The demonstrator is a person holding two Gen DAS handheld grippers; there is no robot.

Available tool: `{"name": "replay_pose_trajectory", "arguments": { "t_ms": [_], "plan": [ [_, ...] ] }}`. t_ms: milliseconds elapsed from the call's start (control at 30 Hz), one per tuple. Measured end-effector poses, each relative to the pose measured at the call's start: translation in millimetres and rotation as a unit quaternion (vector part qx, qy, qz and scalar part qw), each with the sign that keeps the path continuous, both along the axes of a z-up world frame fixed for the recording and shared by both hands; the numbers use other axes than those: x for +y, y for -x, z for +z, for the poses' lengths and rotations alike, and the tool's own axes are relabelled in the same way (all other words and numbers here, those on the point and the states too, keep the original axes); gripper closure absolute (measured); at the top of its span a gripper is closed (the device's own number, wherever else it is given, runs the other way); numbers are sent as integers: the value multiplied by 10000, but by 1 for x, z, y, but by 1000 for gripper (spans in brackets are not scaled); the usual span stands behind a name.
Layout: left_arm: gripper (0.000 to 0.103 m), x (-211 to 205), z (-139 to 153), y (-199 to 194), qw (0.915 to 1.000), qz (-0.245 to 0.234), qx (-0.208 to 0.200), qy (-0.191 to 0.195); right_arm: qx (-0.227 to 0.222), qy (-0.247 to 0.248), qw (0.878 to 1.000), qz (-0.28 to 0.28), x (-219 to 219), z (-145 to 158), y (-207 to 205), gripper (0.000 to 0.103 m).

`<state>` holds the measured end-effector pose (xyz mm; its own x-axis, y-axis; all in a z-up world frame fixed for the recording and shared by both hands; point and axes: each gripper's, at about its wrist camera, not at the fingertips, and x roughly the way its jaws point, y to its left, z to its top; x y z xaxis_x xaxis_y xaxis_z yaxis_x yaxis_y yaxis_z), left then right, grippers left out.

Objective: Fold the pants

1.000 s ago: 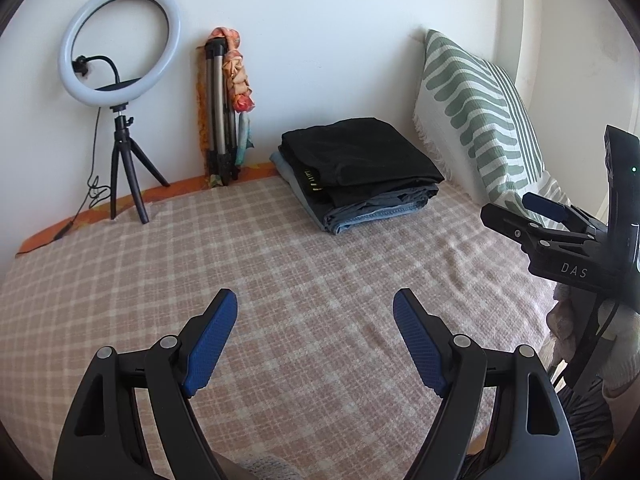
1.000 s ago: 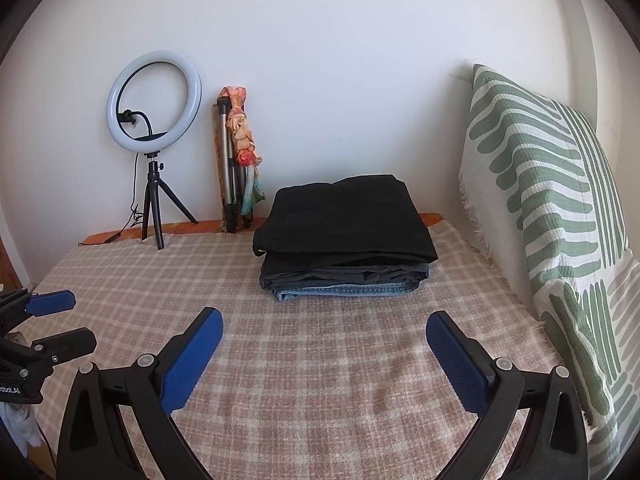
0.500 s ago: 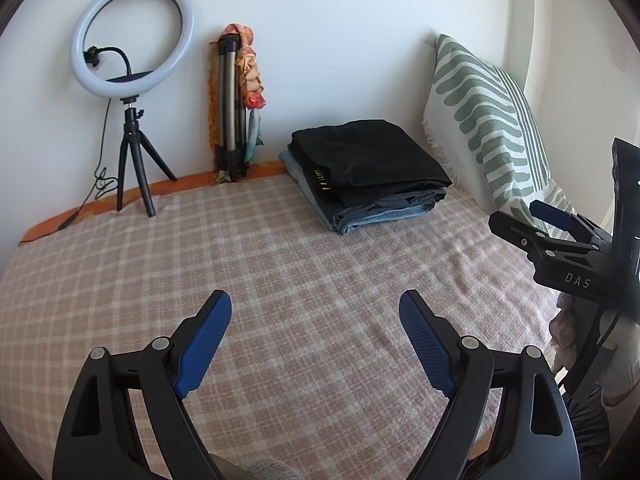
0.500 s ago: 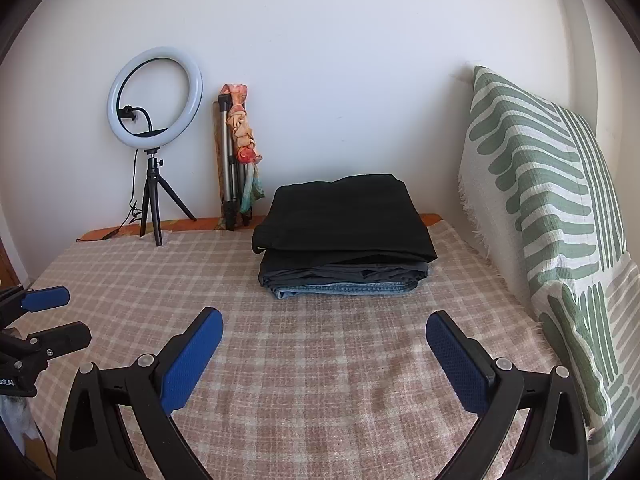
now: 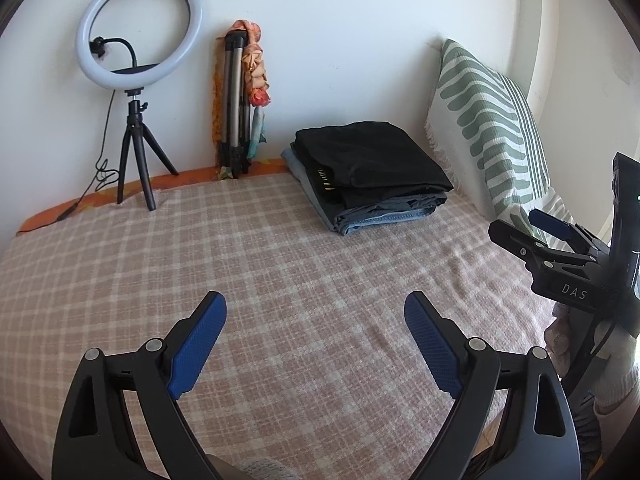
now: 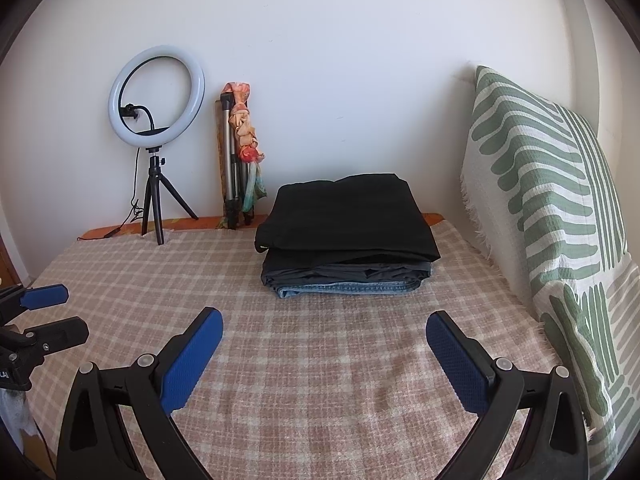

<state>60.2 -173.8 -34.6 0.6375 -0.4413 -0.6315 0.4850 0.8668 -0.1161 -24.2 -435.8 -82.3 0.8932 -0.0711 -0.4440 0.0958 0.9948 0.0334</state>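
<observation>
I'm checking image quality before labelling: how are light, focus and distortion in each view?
Left wrist view: even daylight, sharp on the folded pants, fisheye bends the bed, corners vignetted, the right gripper slightly soft at the edge. Right wrist view: equally bright, no glare, the pillow stretched by distortion.

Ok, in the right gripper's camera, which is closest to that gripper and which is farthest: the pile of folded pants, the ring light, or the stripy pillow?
From the right gripper, in its own view:
1. Stripy pillow, right beside it, leaning along the right edge of the bed.
2. Pile of folded pants, straight ahead, mid-bed.
3. Ring light, far back left against the wall.
</observation>
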Motion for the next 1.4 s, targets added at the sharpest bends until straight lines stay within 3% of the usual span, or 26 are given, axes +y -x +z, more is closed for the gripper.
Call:
{"name": "replay_pose_trajectory", "arguments": {
  "t_ms": [1400],
  "plan": [
    [11, 0, -1, 0, 10000, -77, 53, -27, 23, -10, 10000, 31, 2, -1, -1, 0]
  ]
}}
